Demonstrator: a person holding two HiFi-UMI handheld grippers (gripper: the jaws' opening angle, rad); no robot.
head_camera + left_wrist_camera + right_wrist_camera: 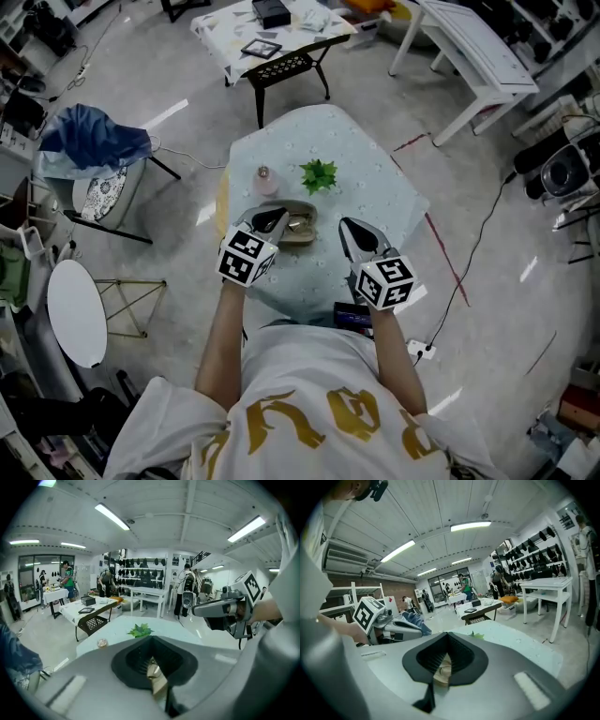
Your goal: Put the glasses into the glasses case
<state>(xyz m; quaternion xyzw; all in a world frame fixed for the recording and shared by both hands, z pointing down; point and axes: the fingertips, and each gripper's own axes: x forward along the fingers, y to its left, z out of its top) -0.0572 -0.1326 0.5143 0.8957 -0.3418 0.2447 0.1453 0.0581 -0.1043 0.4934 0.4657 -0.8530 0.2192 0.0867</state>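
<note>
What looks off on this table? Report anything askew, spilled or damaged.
Nothing stands out. The glasses case lies open on the table with the glasses apparently inside. The small bottle and the green plant sit beyond it. No spill or damage shows.

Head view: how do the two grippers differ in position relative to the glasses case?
The left gripper has its tip over the left end of the open glasses case; the right gripper points at bare tabletop, apart from the case's right end. The left gripper angles right, the right gripper left. Both have jaws together.
</note>
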